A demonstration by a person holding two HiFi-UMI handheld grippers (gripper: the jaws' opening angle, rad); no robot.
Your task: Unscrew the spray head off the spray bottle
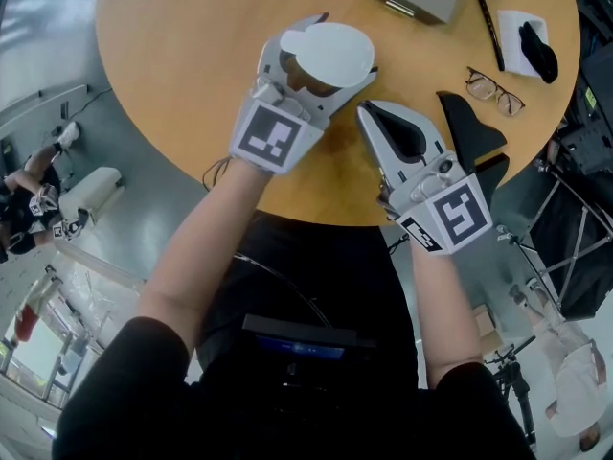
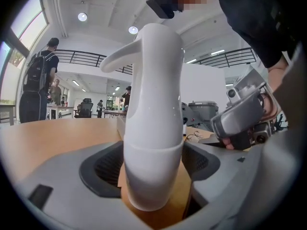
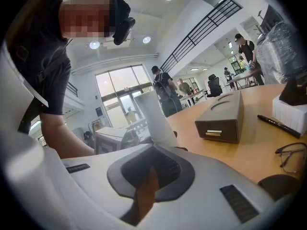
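Head view: the left gripper [image 1: 311,73] reaches over the near edge of the round wooden worktop [image 1: 172,84], with its jaws on either side of the white spray bottle [image 1: 335,44]. The right gripper [image 1: 374,118] sits just beside it.

Left gripper view: the spray bottle stands upright on the worktop between the spread jaws. Bare wood shows at each pad, and the spray head [image 2: 153,56] is on.

Right gripper view: the jaws are pressed together on nothing. The bottle stands just beyond their tips, with a grey box [image 3: 225,116], a pen [image 3: 278,125] and glasses [image 3: 291,156] farther right.
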